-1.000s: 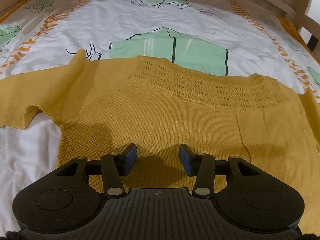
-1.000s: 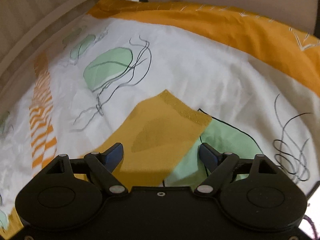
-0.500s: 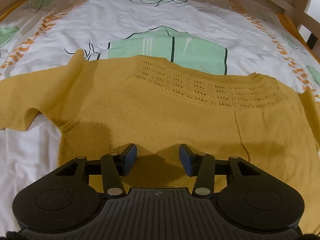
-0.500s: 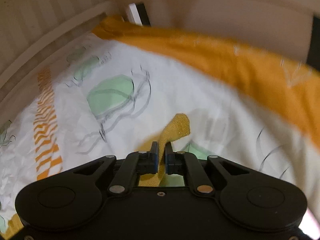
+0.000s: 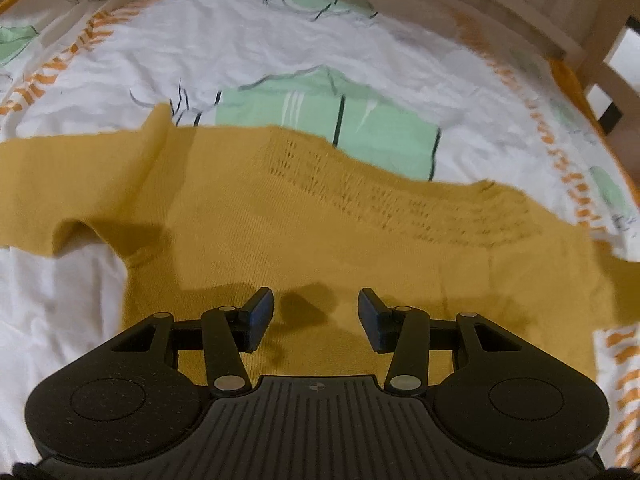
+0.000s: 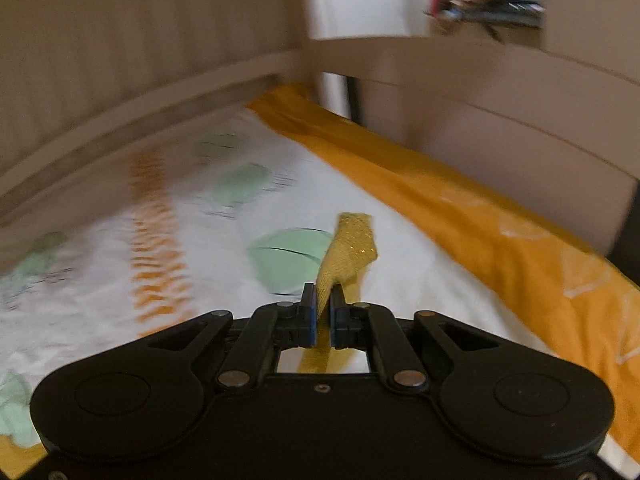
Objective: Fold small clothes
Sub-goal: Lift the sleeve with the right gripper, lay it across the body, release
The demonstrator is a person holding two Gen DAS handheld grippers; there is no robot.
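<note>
Mustard knit sweater [image 5: 320, 248] lies spread flat on the bed's printed duvet [image 5: 280, 40], neckline away from the left tongs [image 5: 316, 314], which hang about half-open just above its body w/ nothing between them. Right tongs [image 6: 323, 320] are pinched tight on a sleeve cuff [image 6: 352, 248], held up off the duvet.

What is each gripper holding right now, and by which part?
The right gripper is shut on the mustard sweater's sleeve, near its cuff. The left gripper holds nothing; its jaws stand open above the sweater's body.
</note>
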